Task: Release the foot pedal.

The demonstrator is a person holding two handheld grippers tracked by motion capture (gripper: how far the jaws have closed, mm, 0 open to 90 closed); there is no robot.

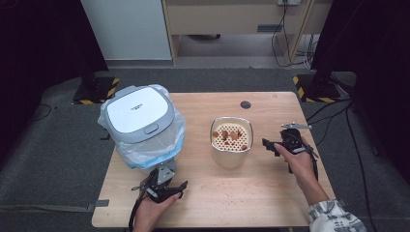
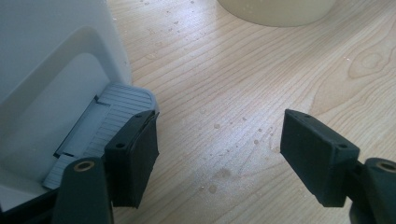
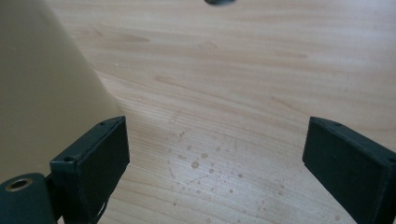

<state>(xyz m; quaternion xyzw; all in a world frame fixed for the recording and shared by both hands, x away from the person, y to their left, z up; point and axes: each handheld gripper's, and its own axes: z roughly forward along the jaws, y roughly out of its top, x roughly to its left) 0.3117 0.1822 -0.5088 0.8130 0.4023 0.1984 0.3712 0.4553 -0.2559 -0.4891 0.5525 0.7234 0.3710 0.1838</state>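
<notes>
A beige tub (image 1: 231, 153) with a perforated insert holding several reddish-brown pieces (image 1: 234, 136) stands mid-table. A bin with a white and grey lid (image 1: 139, 115) and a plastic liner stands at the left. My left gripper (image 1: 170, 182) sits low by the bin's front; in the left gripper view its jaws (image 2: 219, 135) stand open over bare wood, the left one just above the bin's grey ribbed pedal (image 2: 100, 126). My right gripper (image 1: 274, 138) is to the right of the tub, open and holding nothing (image 3: 215, 140), with the tub's wall (image 3: 42, 93) beside its left jaw.
The wooden table (image 1: 270, 193) carries small droplets or stains in front of both grippers. A dark round grommet (image 1: 245, 104) lies behind the tub. Black stands with striped bases and cables sit on the floor beyond the table.
</notes>
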